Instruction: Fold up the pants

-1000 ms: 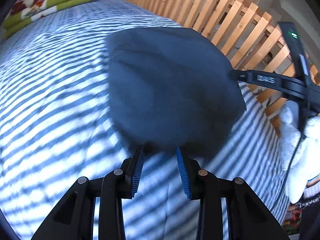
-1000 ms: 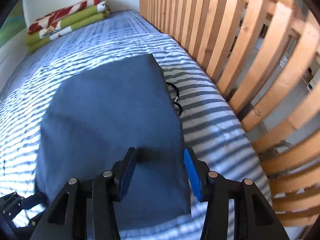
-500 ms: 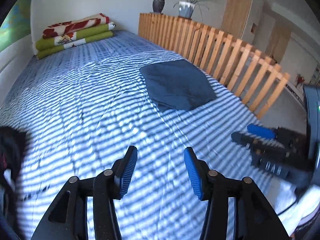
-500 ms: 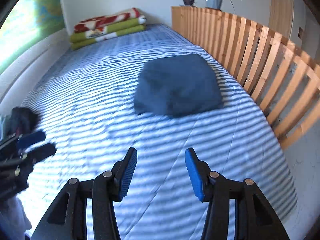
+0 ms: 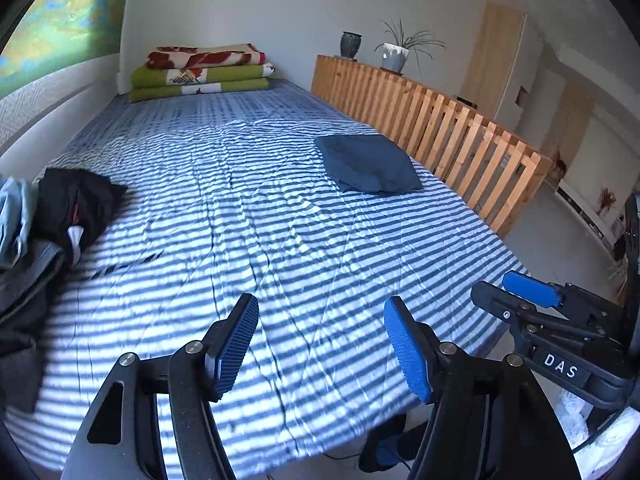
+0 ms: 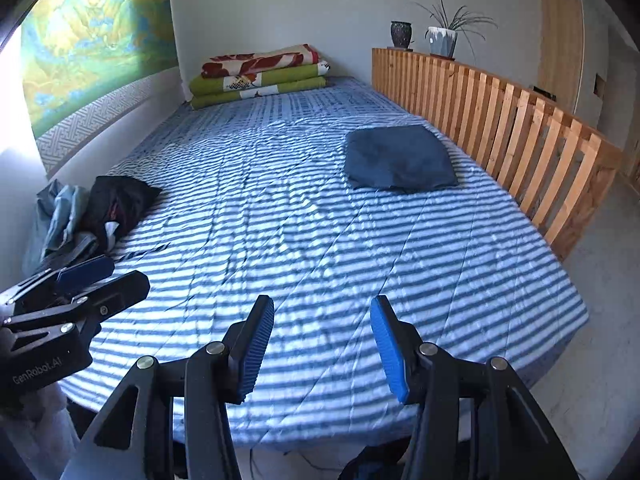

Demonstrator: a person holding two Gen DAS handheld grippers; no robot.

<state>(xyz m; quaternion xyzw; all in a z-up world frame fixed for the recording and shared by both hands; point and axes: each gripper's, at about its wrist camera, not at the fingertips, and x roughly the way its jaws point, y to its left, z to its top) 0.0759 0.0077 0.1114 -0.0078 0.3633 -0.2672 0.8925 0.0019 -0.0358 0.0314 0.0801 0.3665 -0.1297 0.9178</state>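
Nearest to me, my left gripper (image 5: pixel 320 344) hung over the near end of the bed (image 5: pixel 280 240) with its blue pads spread wide and only striped cover showing between them; its jaws had just been opening. My right gripper (image 6: pixel 322 348) sat alongside, pads parted to a middling gap, nothing held. Each tool showed in the other's view — the right one at the right edge of the left camera, the left one at the lower left of the right camera.

No container held anything that I could see; the only vessels were a dark vase (image 6: pixel 401 34) and a potted plant (image 6: pixel 442 40) on top of the wooden slat railing (image 6: pixel 520 128) at the far right.

Further out, at the left edge of the bed, lay a loose heap of clothes (image 5: pixel 72 208), black and pale blue. Beyond the middle, near the railing side, the dark blue pants (image 5: pixel 368 162) lay folded into a flat, roughly square packet, edges fairly even, resting on the cover well apart from both grippers. At the far end sat a stack of folded blankets (image 5: pixel 204 70), green and red-patterned.

A second earlier both grippers had been right at the pants, the fabric filling the view; by now both had pulled well back toward the foot of the bed, and the packet sat alone where it had been set.
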